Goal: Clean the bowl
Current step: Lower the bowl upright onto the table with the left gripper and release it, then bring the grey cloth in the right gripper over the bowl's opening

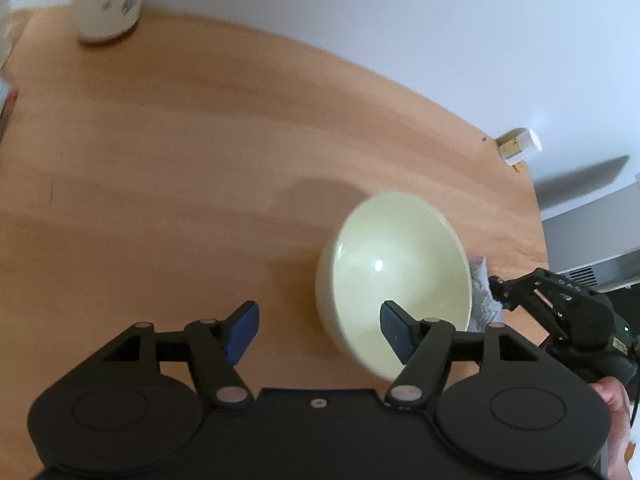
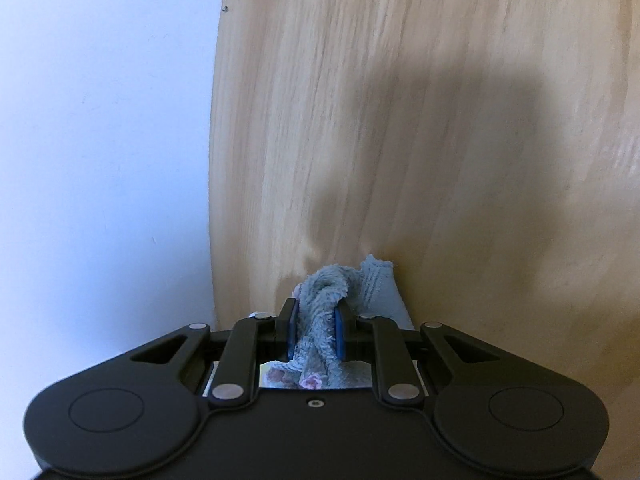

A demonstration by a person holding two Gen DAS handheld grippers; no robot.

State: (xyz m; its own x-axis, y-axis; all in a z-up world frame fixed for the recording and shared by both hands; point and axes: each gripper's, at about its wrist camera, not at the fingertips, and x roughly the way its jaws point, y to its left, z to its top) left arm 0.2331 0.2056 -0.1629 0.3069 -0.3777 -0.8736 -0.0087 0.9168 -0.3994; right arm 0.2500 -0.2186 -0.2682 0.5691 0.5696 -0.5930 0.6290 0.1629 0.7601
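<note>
Early stage: pale bowl on worktop w/ left gripper spread wide astride near rim, right gripper clamped on grey cloth beside bowl, wiping not yet begun.

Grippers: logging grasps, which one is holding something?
The right gripper: its fingers pinch the grey cloth. The left gripper is open, holding nothing.

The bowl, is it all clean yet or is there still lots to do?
Not yet. Ready so far: the right gripper is shut on the grey cloth. Happening now: the open left gripper sits at the pale bowl, one finger inside the rim, not squeezing. The cloth lies beside the bowl, not in it, so holding and wiping are left. The inside looks shiny, but that doesn't settle it.
</note>
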